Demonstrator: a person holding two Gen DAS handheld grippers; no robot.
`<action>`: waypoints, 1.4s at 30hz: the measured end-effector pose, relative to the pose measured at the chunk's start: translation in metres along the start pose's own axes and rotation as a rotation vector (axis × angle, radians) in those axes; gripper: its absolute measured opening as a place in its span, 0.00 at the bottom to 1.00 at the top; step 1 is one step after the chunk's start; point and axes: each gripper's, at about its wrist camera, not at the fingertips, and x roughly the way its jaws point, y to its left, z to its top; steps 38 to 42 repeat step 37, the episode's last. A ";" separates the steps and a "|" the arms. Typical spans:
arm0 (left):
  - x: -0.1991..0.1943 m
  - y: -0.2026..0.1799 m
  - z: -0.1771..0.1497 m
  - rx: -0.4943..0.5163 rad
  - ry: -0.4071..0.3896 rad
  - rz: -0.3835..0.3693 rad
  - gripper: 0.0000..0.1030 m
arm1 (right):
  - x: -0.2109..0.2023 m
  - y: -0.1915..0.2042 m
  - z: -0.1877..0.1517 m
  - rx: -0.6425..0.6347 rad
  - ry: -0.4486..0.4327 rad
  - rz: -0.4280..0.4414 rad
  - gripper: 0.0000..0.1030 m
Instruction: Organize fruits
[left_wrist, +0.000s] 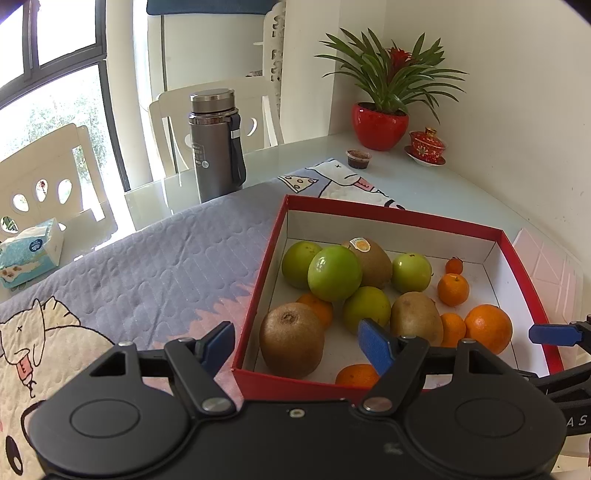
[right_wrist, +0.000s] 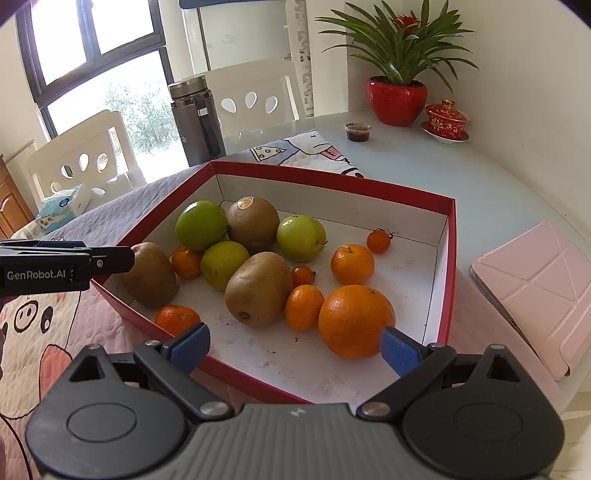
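Here both claws (left_wrist: 299, 345) (right_wrist: 295, 349) gape empty above a quilted mat (left_wrist: 166, 258) on the glass table (left_wrist: 443, 184).

Each black claw (left_wrist: 297, 345) (right_wrist: 295, 349) has blue finger pads (left_wrist: 375, 341), silver pivot screws and white "GenRobot.AI" lettering.

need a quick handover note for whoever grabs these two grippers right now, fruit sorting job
Left gripper: open, empty, hovering over the near left corner of the red box.
Right gripper: open, empty, at the box's near edge, one of its fingers beside the big orange.
Fruit: all in the box, mixed together: kiwis, green apples, small oranges, cherry tomatoes.
Done: nothing sorted that shows.
Left: group the fruit by kind.
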 end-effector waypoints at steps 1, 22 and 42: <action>0.000 0.000 0.000 0.001 0.000 0.000 0.85 | 0.000 0.000 0.000 0.000 0.001 0.000 0.97; 0.005 -0.002 0.000 0.004 0.001 0.004 0.88 | 0.006 -0.004 -0.003 0.015 0.016 0.004 0.97; 0.000 -0.003 0.001 -0.005 -0.074 0.016 0.98 | 0.009 -0.009 -0.003 0.033 0.019 0.011 0.97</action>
